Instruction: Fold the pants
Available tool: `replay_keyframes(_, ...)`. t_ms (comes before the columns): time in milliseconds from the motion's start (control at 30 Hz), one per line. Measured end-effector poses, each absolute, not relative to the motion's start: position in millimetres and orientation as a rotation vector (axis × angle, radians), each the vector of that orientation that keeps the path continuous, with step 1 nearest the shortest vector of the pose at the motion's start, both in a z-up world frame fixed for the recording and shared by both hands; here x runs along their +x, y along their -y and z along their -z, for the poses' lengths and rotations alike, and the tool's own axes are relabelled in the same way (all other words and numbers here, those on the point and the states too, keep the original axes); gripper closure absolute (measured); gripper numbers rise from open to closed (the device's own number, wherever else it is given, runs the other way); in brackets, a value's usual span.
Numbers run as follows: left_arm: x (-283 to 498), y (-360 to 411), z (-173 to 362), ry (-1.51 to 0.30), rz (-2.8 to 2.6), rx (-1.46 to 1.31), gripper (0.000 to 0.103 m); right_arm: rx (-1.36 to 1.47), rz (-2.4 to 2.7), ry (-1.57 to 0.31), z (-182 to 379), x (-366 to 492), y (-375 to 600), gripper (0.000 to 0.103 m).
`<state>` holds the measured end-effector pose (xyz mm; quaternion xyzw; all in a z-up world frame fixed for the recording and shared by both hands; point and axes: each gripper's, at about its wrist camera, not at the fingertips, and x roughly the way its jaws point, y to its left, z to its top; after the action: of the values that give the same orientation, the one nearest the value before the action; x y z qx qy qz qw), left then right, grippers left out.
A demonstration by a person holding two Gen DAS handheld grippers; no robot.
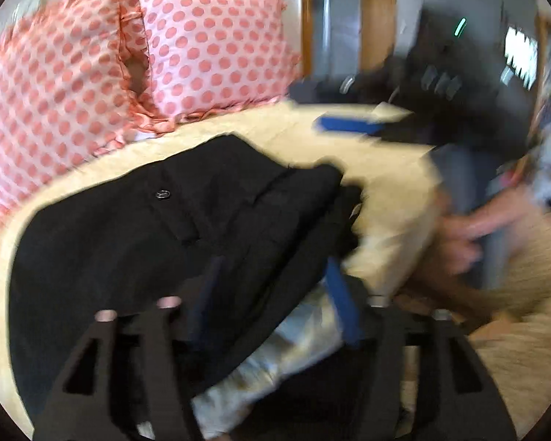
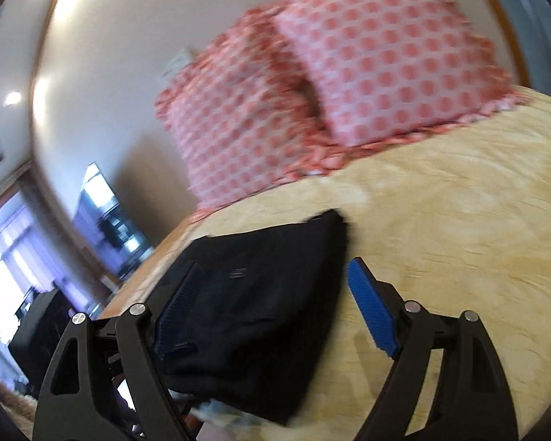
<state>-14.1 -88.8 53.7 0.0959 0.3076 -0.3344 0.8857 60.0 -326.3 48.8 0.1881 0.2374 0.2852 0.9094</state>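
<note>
The black pants (image 1: 158,235) lie folded in a thick bundle on the yellow bedspread (image 1: 393,183). My left gripper (image 1: 272,279) is open, its blue fingers (image 1: 343,301) spread over the bundle's near edge. In the left wrist view the right gripper (image 1: 349,125) shows blurred above the bed at the right, held by a hand (image 1: 466,231). In the right wrist view the pants (image 2: 260,316) lie between the open fingers of my right gripper (image 2: 272,275), whose right pad (image 2: 371,312) is clear of the cloth.
Two pink polka-dot pillows (image 1: 209,44) (image 2: 378,55) lean against the wall at the head of the bed. A wooden frame (image 1: 378,14) and dark furniture stand at the right. The bed's left edge (image 2: 136,286) drops toward a window.
</note>
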Motion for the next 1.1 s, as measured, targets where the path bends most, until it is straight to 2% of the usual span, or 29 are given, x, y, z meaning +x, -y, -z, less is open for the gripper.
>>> replay_keyframes(33, -15.9, 72.3, -61.8, -0.619, 0.694, 0.134, 0.023, 0.379, -0.622, -0.497, -50.3, 62.5, 317.9, 0.020)
replay_keyframes(133, -1.5, 22.9, -76.9, -0.571, 0.531, -0.037, 0.010, 0.363, -0.697, -0.545, -48.6, 73.1, 292.8, 0.020)
replay_keyframes(233, 23.2, -12.4, -70.7, -0.606, 0.286, -0.098, 0.010, 0.343, -0.692, -0.636, -37.1, 86.3, 273.8, 0.020)
replay_keyframes(333, 48.2, -24.0, -41.8, -0.765, 0.169, -0.078, 0.010, 0.285, -0.615, -0.768, -10.4, 95.4, 265.7, 0.020)
replay_keyframes(367, 50.8, -22.9, -35.0, -0.784, 0.168, -0.068, 0.010, 0.272, -0.618, -0.745, -10.6, 91.8, 266.4, 0.020)
replay_keyframes(433, 47.6, -13.9, -34.0, -0.762, 0.170, -0.006, 0.004, 0.254, -0.620, -0.777, -13.1, 92.6, 265.6, 0.020)
replay_keyframes(500, 48.1, -10.8, -37.2, -0.758, 0.189, -0.001, 0.003, 0.297, -0.625, -0.792, -18.5, 98.3, 269.7, 0.020)
replay_keyframes(700, 40.2, -47.3, -48.7, -0.715, 0.238, -0.215, 0.003, 0.444, -0.474, -0.806, -26.2, 139.4, 312.3, 0.021)
replay_keyframes(800, 42.1, -55.5, -52.6, -0.703, 0.247, -0.259, 0.004, 0.446, -0.454, -0.877, -14.6, 160.2, 311.6, 0.030)
replay_keyframes(967, 56.9, -75.2, -80.2, -0.646, 0.180, -0.235, 0.005, 0.376, -0.476, -0.879, -13.6, 168.9, 299.3, 0.037)
replay_keyframes(1067, 94.5, -92.6, -81.4, -0.714, 0.159, -0.253, 0.005, 0.347, -0.485, -0.889, -15.1, 177.1, 295.1, 0.041)
replay_keyframes(1100, 108.0, -97.4, -76.9, -0.752, 0.145, -0.259, 0.007, 0.345, -0.485, -0.899, -15.0, 180.6, 295.2, 0.048)
